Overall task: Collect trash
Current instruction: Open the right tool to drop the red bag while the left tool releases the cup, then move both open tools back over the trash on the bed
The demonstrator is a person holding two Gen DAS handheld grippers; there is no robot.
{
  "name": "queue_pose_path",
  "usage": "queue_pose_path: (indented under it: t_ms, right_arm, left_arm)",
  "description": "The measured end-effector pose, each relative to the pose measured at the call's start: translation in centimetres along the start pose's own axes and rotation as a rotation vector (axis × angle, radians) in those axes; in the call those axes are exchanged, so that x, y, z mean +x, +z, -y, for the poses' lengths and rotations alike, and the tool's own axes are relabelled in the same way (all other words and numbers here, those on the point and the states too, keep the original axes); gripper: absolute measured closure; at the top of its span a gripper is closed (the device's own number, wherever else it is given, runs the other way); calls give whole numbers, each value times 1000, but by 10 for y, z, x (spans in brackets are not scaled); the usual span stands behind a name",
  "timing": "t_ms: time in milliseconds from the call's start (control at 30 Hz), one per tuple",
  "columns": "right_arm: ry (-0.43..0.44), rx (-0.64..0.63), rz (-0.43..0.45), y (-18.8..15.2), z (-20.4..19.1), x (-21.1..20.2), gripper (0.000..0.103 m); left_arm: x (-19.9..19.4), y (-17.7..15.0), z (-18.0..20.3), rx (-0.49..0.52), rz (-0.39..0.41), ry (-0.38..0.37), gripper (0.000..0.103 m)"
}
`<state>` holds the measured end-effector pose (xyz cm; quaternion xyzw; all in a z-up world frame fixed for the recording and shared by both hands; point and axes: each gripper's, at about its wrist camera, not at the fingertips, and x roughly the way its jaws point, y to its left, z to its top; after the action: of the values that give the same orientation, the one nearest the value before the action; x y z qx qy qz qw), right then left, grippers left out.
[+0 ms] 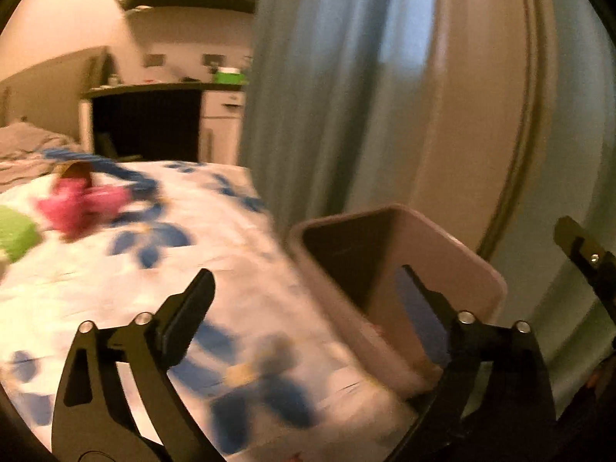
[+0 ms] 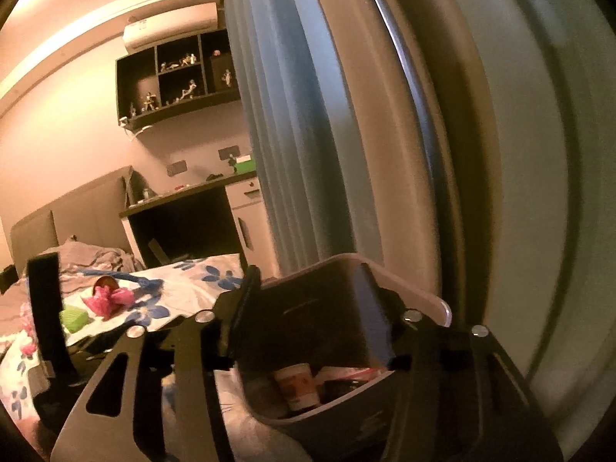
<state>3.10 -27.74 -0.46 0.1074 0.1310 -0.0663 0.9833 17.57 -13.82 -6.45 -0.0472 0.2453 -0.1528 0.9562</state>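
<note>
A pink-rimmed trash bin [image 1: 442, 231] stands against the right side of the bed. My left gripper [image 1: 304, 279] is wide open over the bed's edge and the bin's near rim, holding nothing. My right gripper [image 2: 315, 288] hangs over the bin [image 2: 415, 287], its jaws apart and nothing pressed between them. Inside the bin lie a small paper cup [image 2: 298, 387] and other scraps. On the bedspread further back lie a crumpled pink piece [image 1: 81, 204], a green piece [image 1: 15, 235] and a tipped brown cup [image 1: 75, 171].
The bed has a white cover with blue flowers [image 1: 231, 238]. A blue-grey curtain [image 1: 308, 96] and a pale wall rise right behind the bin. A dark desk with white drawers [image 2: 184, 219] stands past the bed, with a shelf [image 2: 177, 77] above.
</note>
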Motion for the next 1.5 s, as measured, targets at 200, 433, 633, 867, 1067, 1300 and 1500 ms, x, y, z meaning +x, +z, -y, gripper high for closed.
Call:
queue_pose_path:
  t_ms: [200,433,633,867,1067,1300,1500]
  right_arm:
    - [54,-2,-11,-5,-31,-3,35]
    - [146,-47,-32,-18,-85,-5,28]
    - [219,-87,-50,-24,-130,-6,25]
    - [297,-145,-74,-34,-182,-4,19]
    - [376,-216,-124,-49,-236,7,16]
    - [472,-289,-181,-68,-300,19,15]
    - [539,-324,-230,-82,-350,32,15]
  left_arm:
    - [-55,-6,-61,-61,71,185,6]
    - [-109,-11,-141,-144,95,398,6]
    - [-148,-18,-199,-234,106,517,6]
    - [-184,-28,-245,-301,135,605,6]
    - [-206,-33,-281,-352,159,672,6]
    - [-227,-41,-320,-407,174,755,6]
    - [-240,-48,-346,-439,184,795,6]
